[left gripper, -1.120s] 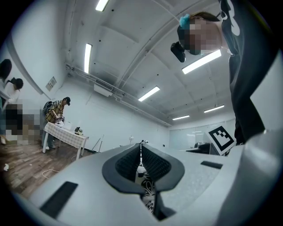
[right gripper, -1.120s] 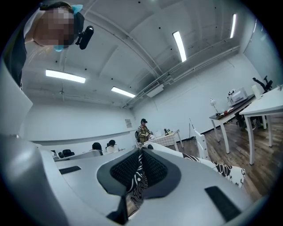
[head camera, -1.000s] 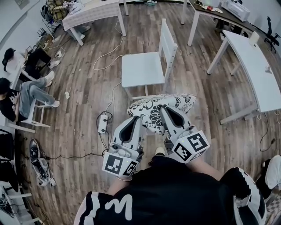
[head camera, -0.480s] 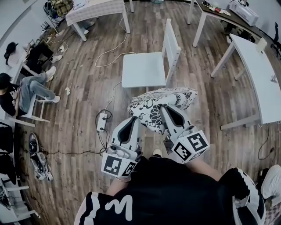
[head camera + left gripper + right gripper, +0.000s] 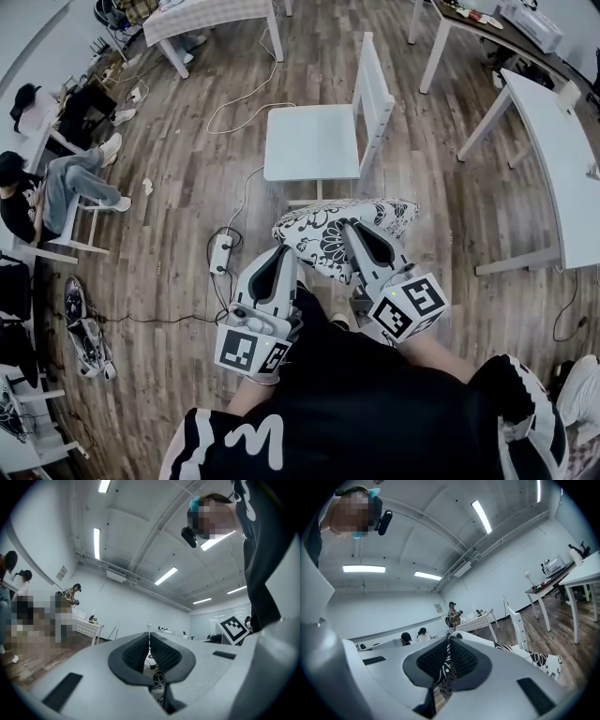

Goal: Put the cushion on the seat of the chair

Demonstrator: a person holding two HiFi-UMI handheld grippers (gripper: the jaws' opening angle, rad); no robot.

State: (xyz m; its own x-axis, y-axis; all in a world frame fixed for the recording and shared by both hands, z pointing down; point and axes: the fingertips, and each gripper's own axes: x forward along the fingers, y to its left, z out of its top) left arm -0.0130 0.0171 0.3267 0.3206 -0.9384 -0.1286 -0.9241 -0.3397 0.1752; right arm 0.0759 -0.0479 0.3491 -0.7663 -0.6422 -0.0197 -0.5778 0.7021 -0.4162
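The right tool pinches the cushion; the left tool does too, I think. The cushion has hardly moved. It still hangs in the air, just before the front edge of the chair seat, not on it.

In the head view, the near edge of the cushion is hidden under the left gripper and the right gripper. The chair at 12 o'clock has its near legs partly behind the cushion. The white table at 3 o'clock and the seated person at 9 o'clock are cut by the picture's edge. In the left gripper view only a thin strip of cushion shows between the jaws; the gripper's body hides the rest.
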